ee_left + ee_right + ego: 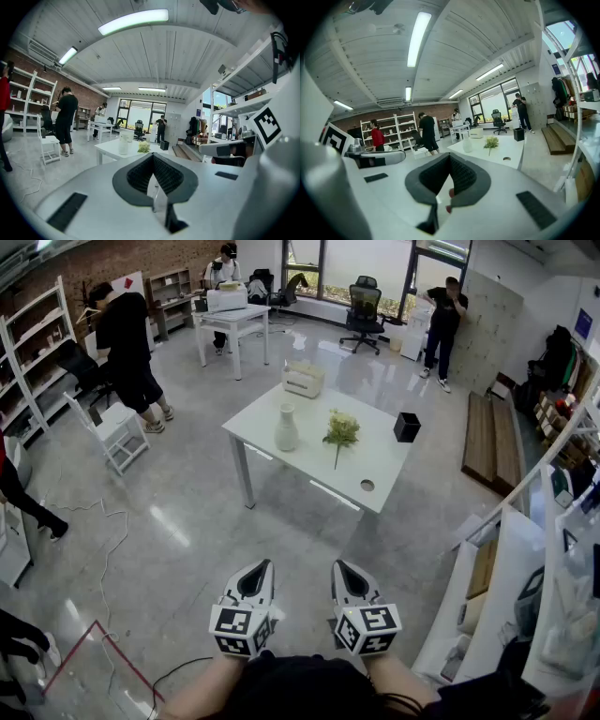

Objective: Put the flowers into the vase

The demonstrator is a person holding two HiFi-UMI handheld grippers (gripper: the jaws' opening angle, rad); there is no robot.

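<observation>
A white vase (pixel 286 430) stands upright on the white table (pixel 384 463), well ahead of me across the floor. A bunch of pale green flowers (pixel 341 430) lies on the tabletop just right of the vase, stem toward me. My left gripper (pixel 257 570) and right gripper (pixel 346 570) hover side by side over the grey floor, far short of the table, both shut and holding nothing. The left gripper view looks past the left gripper (pixel 153 156) at the vase (pixel 123 146) and flowers (pixel 144 147). The right gripper view shows the right gripper (pixel 450 157), vase (pixel 467 145) and flowers (pixel 491 141).
A black box (pixel 407 427) sits on the table's right corner, and a round hole (pixel 367 486) is near its front edge. A white crate (pixel 303 379) stands behind the table. Several people stand around the room. Shelving (pixel 525 615) lines my right; a white chair (pixel 114 430) stands left.
</observation>
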